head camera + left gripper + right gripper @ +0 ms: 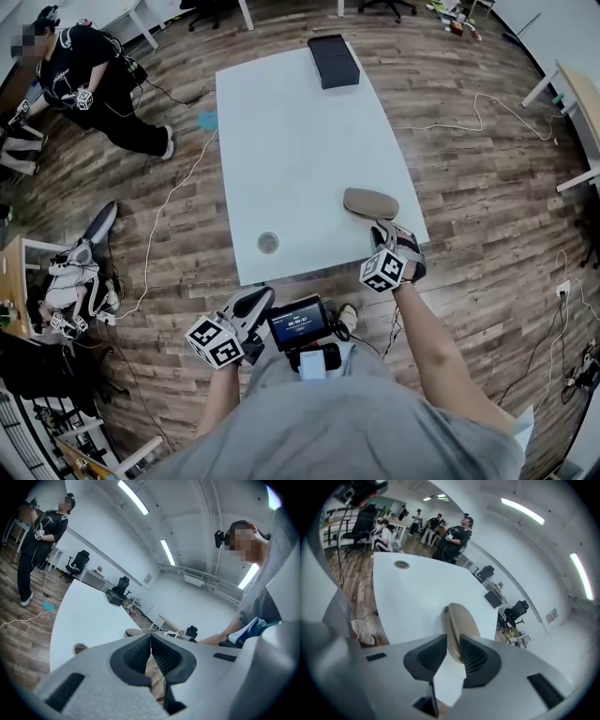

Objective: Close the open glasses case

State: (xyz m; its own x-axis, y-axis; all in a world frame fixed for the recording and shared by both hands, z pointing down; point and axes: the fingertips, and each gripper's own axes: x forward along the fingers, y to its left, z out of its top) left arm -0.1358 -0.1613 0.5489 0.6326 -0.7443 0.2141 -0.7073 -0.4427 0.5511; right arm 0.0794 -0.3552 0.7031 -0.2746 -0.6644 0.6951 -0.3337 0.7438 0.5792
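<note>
The left gripper (151,638) hangs off the near edge of the desk (89,616), low by the person's waist. Its fingers (133,654) are pressed together on nothing. It looks parked there, since shutting a small case on a flat top likely needs only one tool. Ahead of those fingers and a little to their left, a small round cap (268,243) sits in the desk top, well apart from the work. Just right of the left fingers, against the person's body, a small screen (298,323) glows.

Farther right, the glasses case (459,618) lies by the desk's near right corner, its near end between the fingers of the right gripper (453,639). These fingers (476,656) stand a narrow gap apart and pinch that end, one on each side of the seam. The squeeze seems meant to bring lid and base together. The seam shows as a thin line, so I judge the case shut or very nearly so. Whether the catch has taken I cannot tell.

Far beyond the right fingers, a black box (333,61) sits at the desk's far end, and nothing stands in the way of either tool. Off to the left of both, another person (94,80) stands on the wooden floor (469,187), and a pale cable (178,202) trails past the desk.
</note>
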